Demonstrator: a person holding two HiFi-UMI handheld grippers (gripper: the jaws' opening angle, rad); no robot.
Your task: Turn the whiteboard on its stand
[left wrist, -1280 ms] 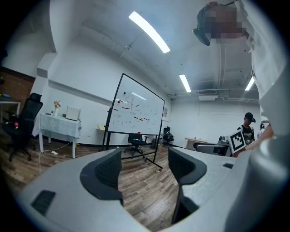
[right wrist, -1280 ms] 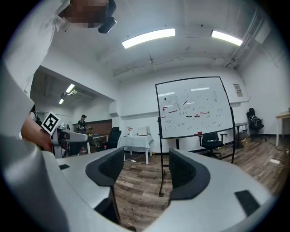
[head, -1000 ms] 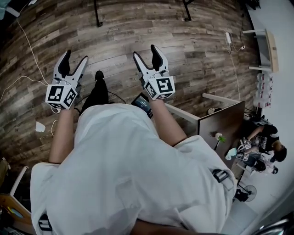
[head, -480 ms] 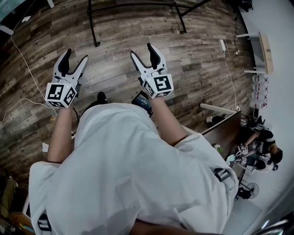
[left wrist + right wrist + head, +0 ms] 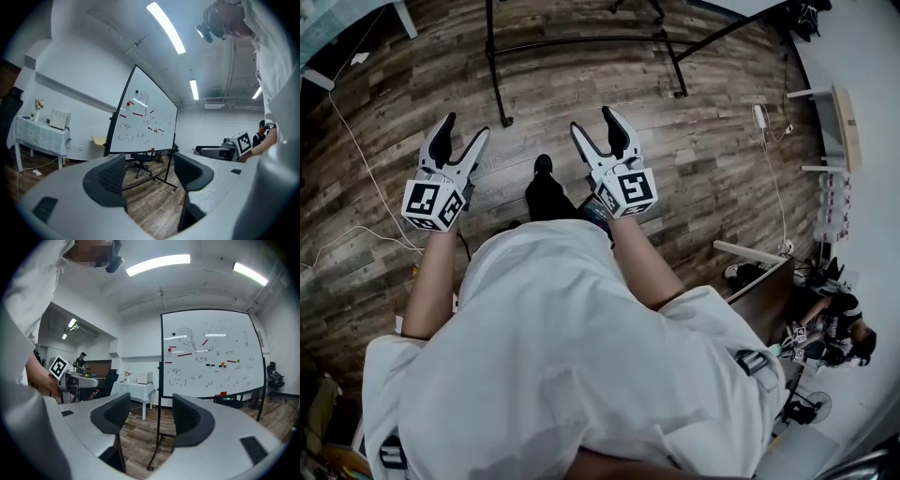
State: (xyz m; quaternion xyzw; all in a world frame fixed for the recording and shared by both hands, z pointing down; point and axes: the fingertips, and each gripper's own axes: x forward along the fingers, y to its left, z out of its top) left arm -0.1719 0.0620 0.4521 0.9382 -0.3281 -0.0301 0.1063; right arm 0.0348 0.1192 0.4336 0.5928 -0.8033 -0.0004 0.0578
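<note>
We've walked closer to whiteboard [image 5: 211, 355], stand [image 5: 581, 40] nearer now. Left gripper [image 5: 461, 133] wide, empty; right gripper [image 5: 593, 122] just narrowed bit, nothing between. No grab yet.

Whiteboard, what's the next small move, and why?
Probably step closer to the whiteboard: it stands across the floor, well beyond the left gripper, whose open jaws hold nothing, so it is likely out of reach.

Whiteboard [image 5: 208, 355] ahead of left tool [image 5: 462, 128], right tool [image 5: 593, 120]; table [image 5: 133, 389] left of whiteboard.
</note>
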